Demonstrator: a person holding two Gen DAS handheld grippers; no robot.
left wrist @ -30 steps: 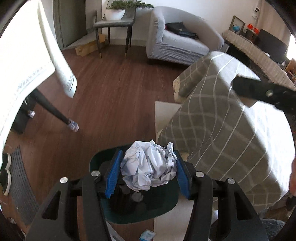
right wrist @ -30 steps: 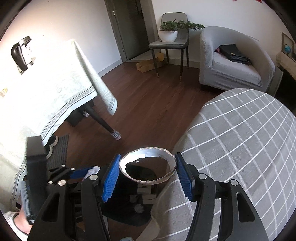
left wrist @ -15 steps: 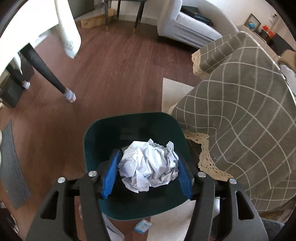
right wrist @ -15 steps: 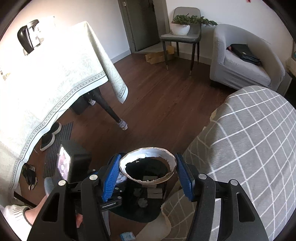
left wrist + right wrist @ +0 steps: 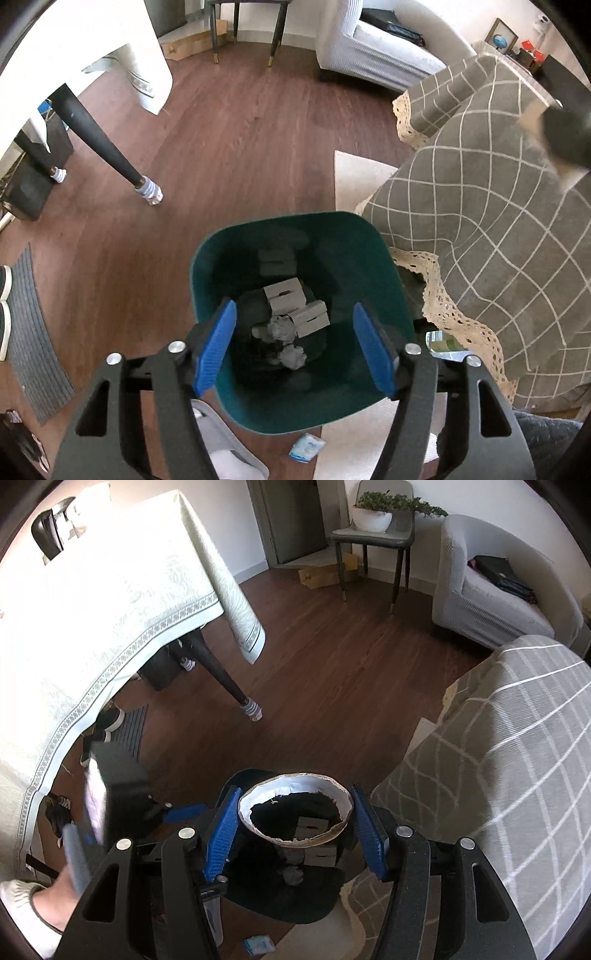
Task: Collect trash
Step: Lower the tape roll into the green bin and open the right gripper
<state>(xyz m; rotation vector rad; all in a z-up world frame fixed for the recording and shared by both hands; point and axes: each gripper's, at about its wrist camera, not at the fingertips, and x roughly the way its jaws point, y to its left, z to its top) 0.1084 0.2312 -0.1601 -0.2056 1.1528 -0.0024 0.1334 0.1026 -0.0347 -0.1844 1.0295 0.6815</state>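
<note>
My left gripper (image 5: 293,345) is open and empty, right above the green trash bin (image 5: 343,236) on the floor. Inside the bin lie crumpled paper balls (image 5: 293,356) and small grey boxes (image 5: 286,293). My right gripper (image 5: 295,830) is shut on a torn paper cup (image 5: 295,801), white inside with a ragged brown rim, held above the same bin (image 5: 280,901). The left gripper (image 5: 110,797) shows blurred at the left of the right wrist view.
A grey checked, lace-edged cover drapes furniture (image 5: 480,206) right of the bin. A table with a white cloth (image 5: 92,602) and black legs (image 5: 96,140) stands left. A small blue packet (image 5: 306,446) lies on the floor by the bin. A grey armchair (image 5: 491,579) stands far back.
My left gripper has opened and the crumpled white paper ball has dropped into the bin. The right gripper keeps hold of the paper cup and has shifted over the bin.
</note>
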